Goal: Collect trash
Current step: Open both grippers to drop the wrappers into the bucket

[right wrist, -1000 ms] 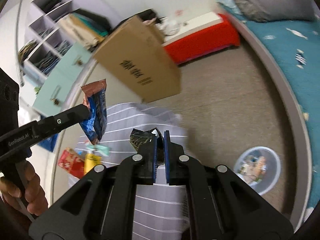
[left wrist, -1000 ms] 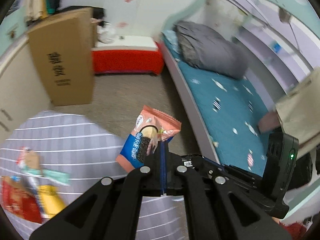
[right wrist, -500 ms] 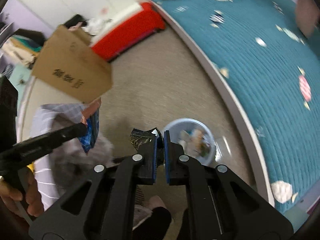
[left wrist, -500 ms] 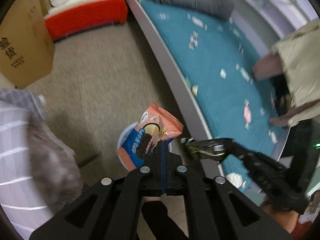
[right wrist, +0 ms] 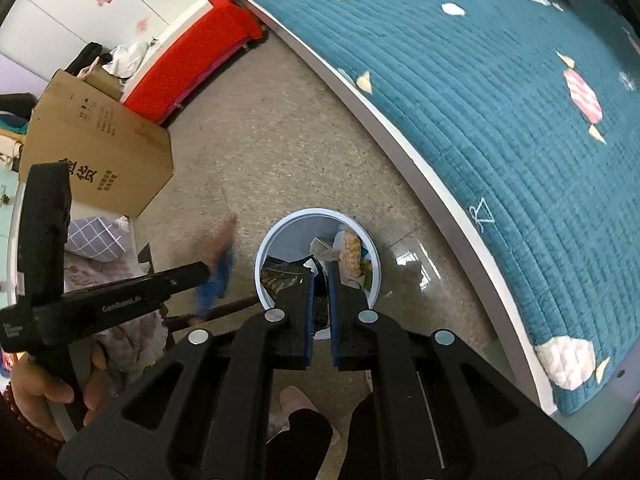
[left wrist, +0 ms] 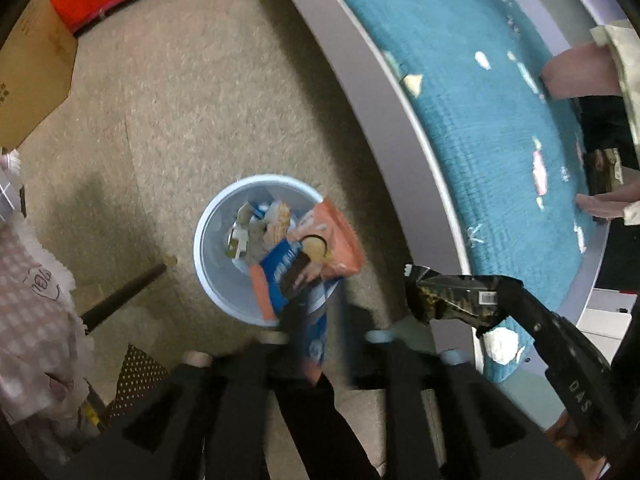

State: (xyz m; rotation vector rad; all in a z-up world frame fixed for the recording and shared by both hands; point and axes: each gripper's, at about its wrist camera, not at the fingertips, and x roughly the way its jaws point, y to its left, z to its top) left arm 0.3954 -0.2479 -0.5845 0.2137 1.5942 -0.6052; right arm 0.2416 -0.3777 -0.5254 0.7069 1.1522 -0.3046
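Observation:
A pale blue bin point(left wrist: 208, 264) with several wrappers inside stands on the floor by the bed. My left gripper point(left wrist: 320, 320) hangs over its near rim, jaws opening. The orange-and-blue snack wrapper point(left wrist: 320, 240) is still between the blurred fingers, and the pads no longer press on it. In the right wrist view the bin point(right wrist: 316, 213) lies straight below my right gripper point(right wrist: 320, 292), which is shut on a dark crumpled wrapper point(right wrist: 280, 278). That dark wrapper point(left wrist: 444, 296) also shows right of the bin in the left wrist view. The left gripper point(right wrist: 200, 272) is left of the bin with the snack wrapper point(right wrist: 218, 276) blurred.
A teal quilted bed point(right wrist: 500, 100) with a grey frame edge point(left wrist: 400, 120) runs close along the bin's right. A cardboard box point(right wrist: 96, 148) and a red bench point(right wrist: 192, 64) stand farther back. A checked cloth point(left wrist: 32, 300), a dark chair leg point(left wrist: 120, 300) and a person's black trouser leg point(left wrist: 320, 420) are near.
Both grippers have dropped and tilted down from the table toward the bin, which now fills the centre. The left jaws have parted around the snack wrapper. The right grip is unchanged.

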